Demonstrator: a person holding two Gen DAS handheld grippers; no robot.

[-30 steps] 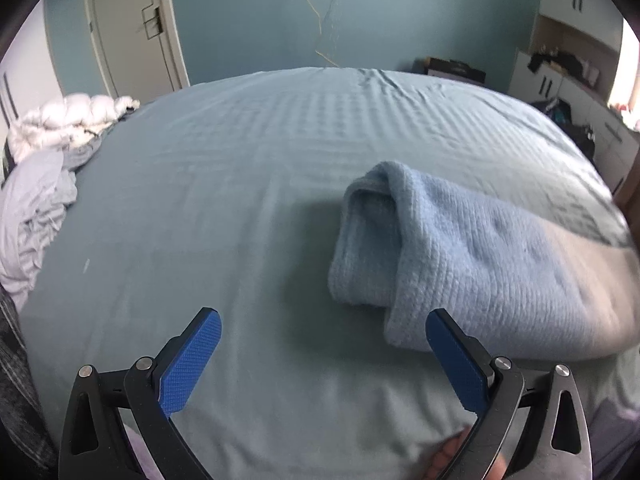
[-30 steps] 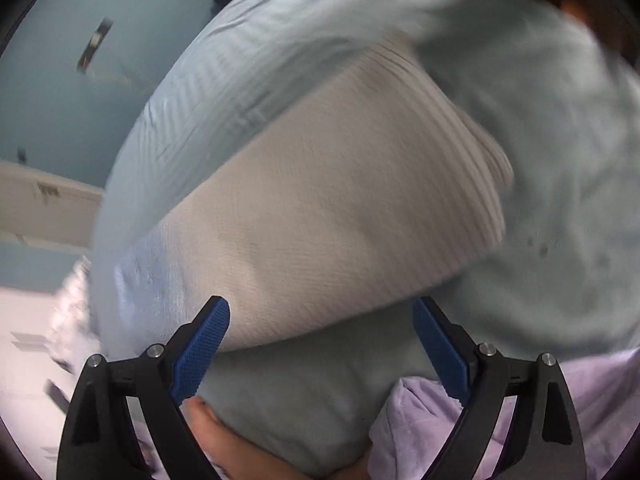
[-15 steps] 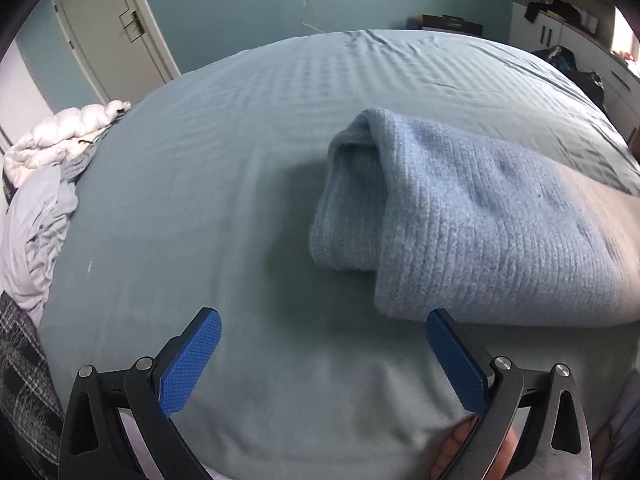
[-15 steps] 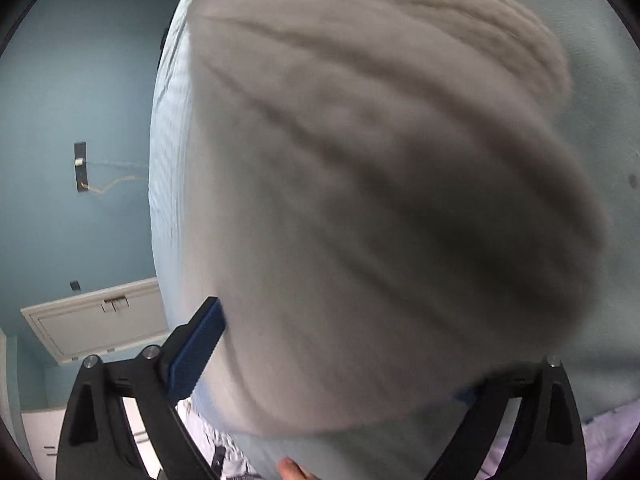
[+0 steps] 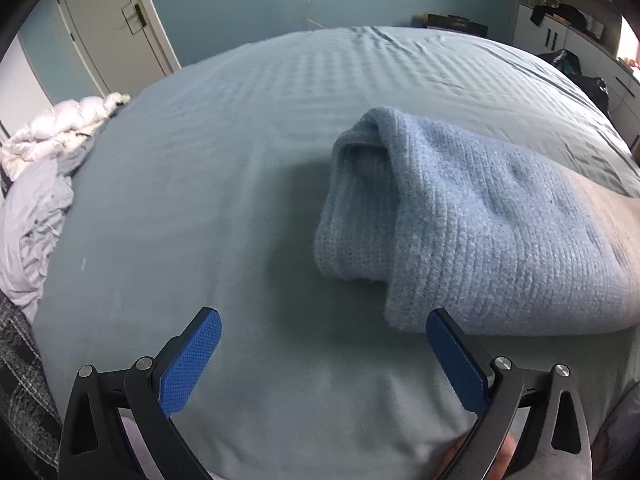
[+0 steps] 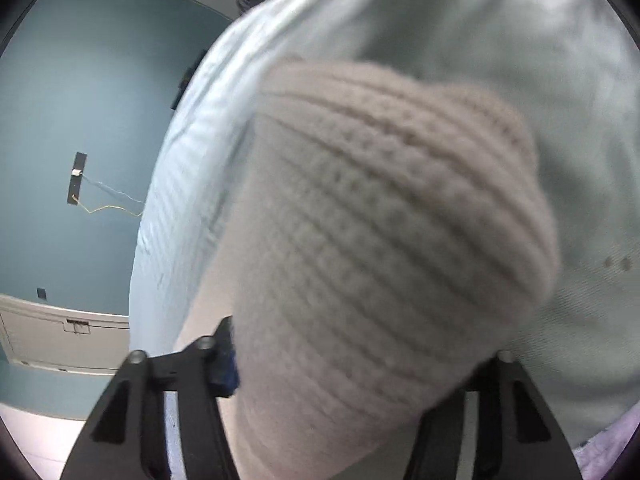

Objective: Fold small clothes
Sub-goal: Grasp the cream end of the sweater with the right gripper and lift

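A folded knit garment [image 5: 480,232] lies on the blue-grey bed sheet [image 5: 208,200]; it looks light blue in the left wrist view and pale beige in the right wrist view. My left gripper [image 5: 322,320] hangs open over bare sheet, its right finger [image 5: 456,356] just short of the garment's near corner, nothing between the pads. My right gripper [image 6: 364,360] is closing on the other end of the garment [image 6: 380,240]. The thick fold bulges up between the jaws and hides both pads.
A heap of loose pale clothes [image 5: 36,216] and a white puffy item [image 5: 60,136] lie at the bed's left edge. A door [image 5: 116,20] stands behind, with cabinets [image 5: 568,32] at the far right. Fingers of a hand [image 5: 480,460] show under the left gripper.
The right gripper swung around the garment's end and its jaws narrowed onto the fold. The left gripper sank a little nearer the garment and stayed open.
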